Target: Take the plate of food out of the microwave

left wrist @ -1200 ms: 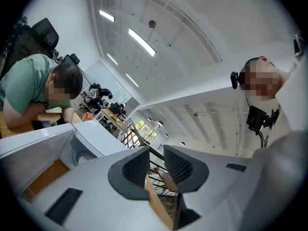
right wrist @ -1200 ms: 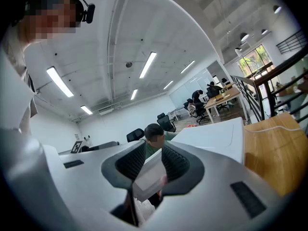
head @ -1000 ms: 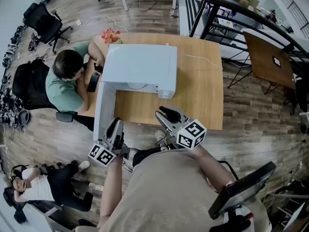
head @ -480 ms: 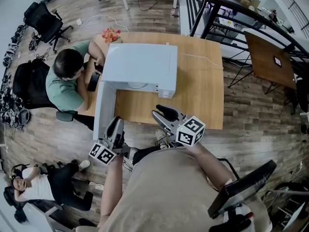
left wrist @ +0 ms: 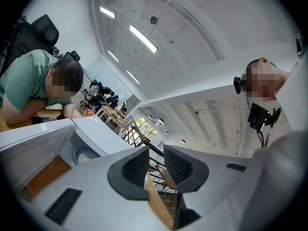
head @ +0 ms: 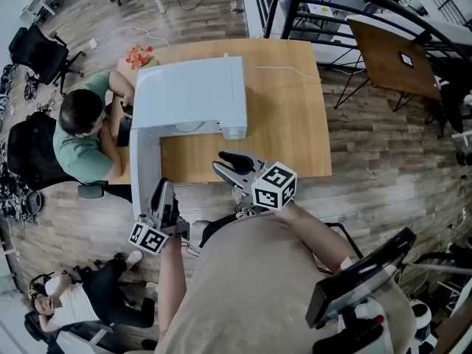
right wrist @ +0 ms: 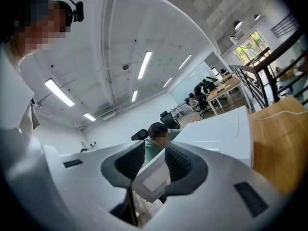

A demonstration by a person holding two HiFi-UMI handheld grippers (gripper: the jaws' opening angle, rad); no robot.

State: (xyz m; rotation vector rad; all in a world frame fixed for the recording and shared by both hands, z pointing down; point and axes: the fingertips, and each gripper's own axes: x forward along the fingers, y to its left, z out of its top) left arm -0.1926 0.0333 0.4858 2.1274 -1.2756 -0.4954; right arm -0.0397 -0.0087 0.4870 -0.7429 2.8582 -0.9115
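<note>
The white microwave (head: 188, 91) stands on the wooden table (head: 284, 124). Its door (head: 145, 161) is swung open towards me. A pale round rim, probably the plate (head: 189, 127), just shows at the cavity mouth; the food is hidden. My left gripper (head: 162, 192) hangs beside the door's free end, jaws a little apart with nothing between them (left wrist: 156, 165). My right gripper (head: 221, 162) hovers over the table's near edge, right of the door and in front of the microwave. It is open and empty (right wrist: 155, 160), pointing at the door (right wrist: 151, 179).
A person in a green shirt (head: 81, 135) sits at the table's left side, close to the microwave. A red bundle (head: 139, 54) lies at the far left corner. A white cable (head: 280, 68) crosses the tabletop. A dark railing (head: 295, 6) runs behind.
The head view has shifted, so the table and microwave sit further left and higher. My right gripper has edged left towards the open door. The left gripper stays by the door's end.
</note>
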